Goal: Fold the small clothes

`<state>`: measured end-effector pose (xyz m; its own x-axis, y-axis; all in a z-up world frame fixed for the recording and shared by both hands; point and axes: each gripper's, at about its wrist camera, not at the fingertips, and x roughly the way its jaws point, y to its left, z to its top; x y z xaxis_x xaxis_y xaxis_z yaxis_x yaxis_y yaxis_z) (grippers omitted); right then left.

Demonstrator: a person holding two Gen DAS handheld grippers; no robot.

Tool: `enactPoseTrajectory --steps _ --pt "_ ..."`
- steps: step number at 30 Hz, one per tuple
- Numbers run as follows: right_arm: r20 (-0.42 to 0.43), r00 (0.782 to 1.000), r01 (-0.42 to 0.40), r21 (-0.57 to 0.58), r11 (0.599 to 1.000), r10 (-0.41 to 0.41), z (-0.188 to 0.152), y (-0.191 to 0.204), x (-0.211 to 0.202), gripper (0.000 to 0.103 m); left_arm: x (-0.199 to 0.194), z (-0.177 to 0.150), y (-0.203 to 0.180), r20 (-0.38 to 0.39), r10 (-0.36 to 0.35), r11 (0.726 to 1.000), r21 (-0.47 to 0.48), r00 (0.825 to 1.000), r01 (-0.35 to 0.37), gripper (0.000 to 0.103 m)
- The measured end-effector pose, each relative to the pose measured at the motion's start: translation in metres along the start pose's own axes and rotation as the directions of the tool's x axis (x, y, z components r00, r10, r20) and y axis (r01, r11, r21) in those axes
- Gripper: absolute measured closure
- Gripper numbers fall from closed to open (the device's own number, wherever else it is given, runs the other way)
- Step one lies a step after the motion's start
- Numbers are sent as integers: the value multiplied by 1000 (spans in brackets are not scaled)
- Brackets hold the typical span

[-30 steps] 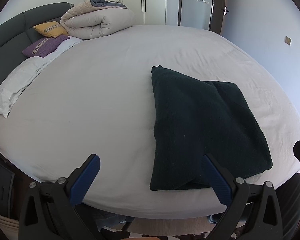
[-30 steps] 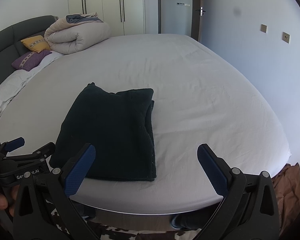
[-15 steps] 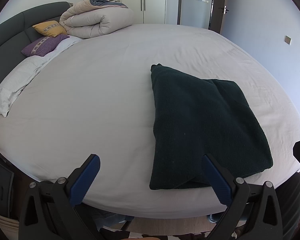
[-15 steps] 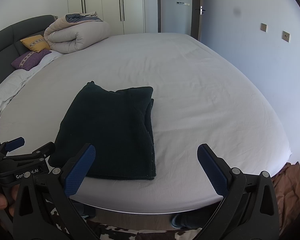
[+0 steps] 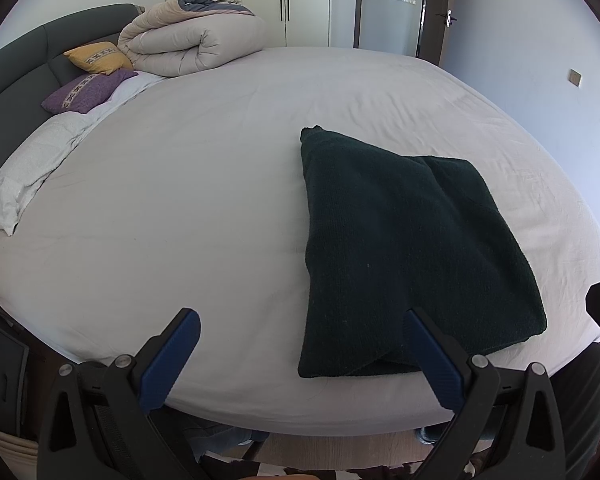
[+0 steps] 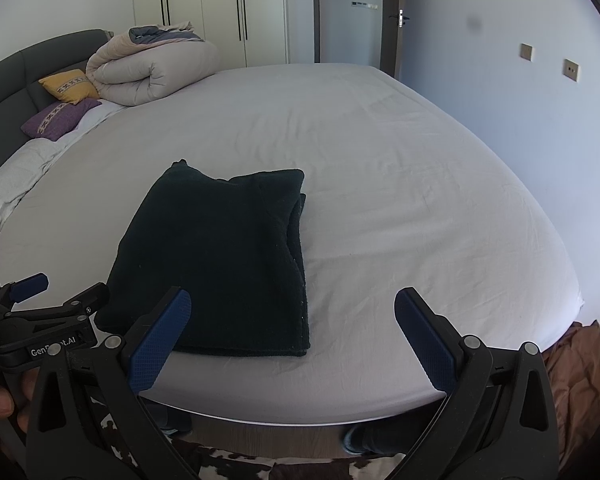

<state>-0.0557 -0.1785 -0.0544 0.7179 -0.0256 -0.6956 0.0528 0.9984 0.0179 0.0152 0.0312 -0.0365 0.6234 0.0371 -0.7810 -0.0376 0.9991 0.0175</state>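
Observation:
A dark green knit garment (image 5: 404, 248) lies folded into a rectangle near the front edge of the bed; it also shows in the right wrist view (image 6: 220, 256). My left gripper (image 5: 300, 344) is open and empty, hovering at the bed's front edge, its right finger (image 5: 432, 360) over the garment's near edge. My right gripper (image 6: 292, 332) is open and empty, just right of the garment's near right corner. The left gripper also shows at the left of the right wrist view (image 6: 40, 312).
The bed (image 5: 180, 200) has a white sheet. A rolled beige duvet (image 5: 192, 40), a yellow cushion (image 5: 96, 56) and a purple cushion (image 5: 84, 92) sit at the far left by the dark headboard. A brown cloth (image 6: 576, 368) lies beside the bed at right.
Both grippers have drifted very slightly; the garment lies still and both grippers stay open.

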Motion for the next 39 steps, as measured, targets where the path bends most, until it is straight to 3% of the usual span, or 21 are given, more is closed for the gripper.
enactPoseTrajectory --steps 39 --pt "-11 1000 -1 5 1000 1 -4 6 6 0 3 -2 1 -6 2 1000 -1 1000 -2 0"
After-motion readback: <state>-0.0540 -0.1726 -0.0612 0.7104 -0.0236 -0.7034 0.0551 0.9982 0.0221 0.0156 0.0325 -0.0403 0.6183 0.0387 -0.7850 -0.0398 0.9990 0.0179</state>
